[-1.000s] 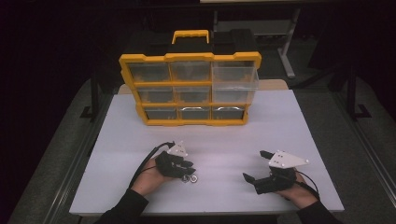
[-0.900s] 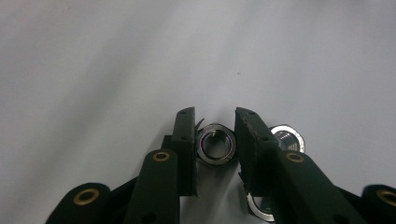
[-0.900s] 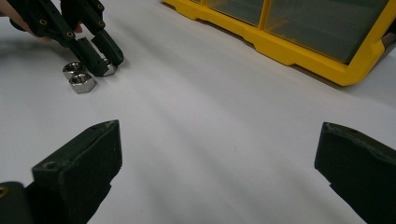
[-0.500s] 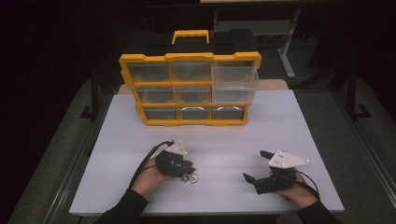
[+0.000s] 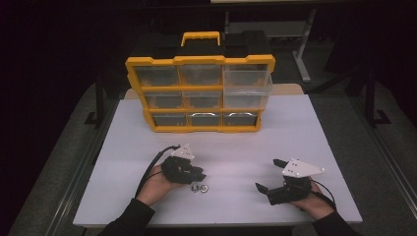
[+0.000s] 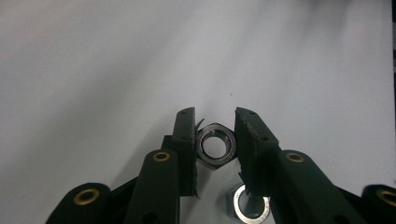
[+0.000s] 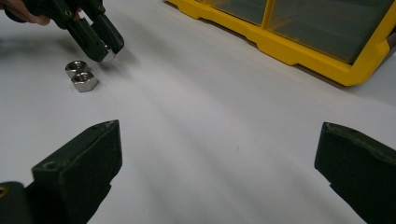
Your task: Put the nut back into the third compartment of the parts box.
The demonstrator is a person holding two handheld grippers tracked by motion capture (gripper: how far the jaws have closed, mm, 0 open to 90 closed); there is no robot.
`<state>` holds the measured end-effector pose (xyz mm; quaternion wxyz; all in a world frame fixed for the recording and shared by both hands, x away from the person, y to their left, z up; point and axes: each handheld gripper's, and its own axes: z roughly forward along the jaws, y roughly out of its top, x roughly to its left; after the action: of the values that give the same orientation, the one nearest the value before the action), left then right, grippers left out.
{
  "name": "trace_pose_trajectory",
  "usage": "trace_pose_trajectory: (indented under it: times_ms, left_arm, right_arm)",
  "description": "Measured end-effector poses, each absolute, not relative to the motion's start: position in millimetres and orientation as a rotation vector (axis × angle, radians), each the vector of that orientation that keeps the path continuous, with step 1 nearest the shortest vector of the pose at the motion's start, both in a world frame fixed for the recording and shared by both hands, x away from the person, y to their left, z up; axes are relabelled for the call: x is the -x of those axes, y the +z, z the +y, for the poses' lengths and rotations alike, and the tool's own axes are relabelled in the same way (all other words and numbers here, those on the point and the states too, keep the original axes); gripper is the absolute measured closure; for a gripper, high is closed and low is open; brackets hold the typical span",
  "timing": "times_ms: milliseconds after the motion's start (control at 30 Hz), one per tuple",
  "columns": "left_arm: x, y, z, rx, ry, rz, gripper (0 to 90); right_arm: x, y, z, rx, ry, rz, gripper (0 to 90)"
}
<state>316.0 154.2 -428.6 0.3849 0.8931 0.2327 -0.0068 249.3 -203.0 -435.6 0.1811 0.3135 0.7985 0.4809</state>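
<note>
My left gripper (image 6: 215,140) is shut on a steel hex nut (image 6: 215,145), held flat between its two black pads just over the white table. In the right gripper view the same gripper (image 7: 108,49) shows at the upper left, with a glint of metal at its tips. Two more hex nuts (image 7: 81,75) lie side by side on the table close below it; in the high view those loose nuts (image 5: 199,187) lie just right of my left gripper (image 5: 197,173). One loose nut (image 6: 250,207) shows under the right jaw. My right gripper (image 5: 269,174) rests open at the front right, nothing between its jaws (image 7: 217,154).
A yellow parts organizer (image 5: 199,93) with clear drawers and a carry handle stands upright at the back of the white table (image 5: 305,128); its lower corner (image 7: 299,46) shows in the right gripper view. The top-right drawer (image 5: 247,81) sticks out. Dark floor surrounds the table.
</note>
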Motion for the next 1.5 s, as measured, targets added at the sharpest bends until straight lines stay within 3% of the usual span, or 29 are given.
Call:
trace_pose_trajectory:
  times_ms: [1500]
  left_arm:
    - [-327, -365, 141, -2.209, -0.008, 0.567, 69.9]
  right_arm:
    - [-248, -435, -203, -0.885, 1.366, 2.256, 0.4]
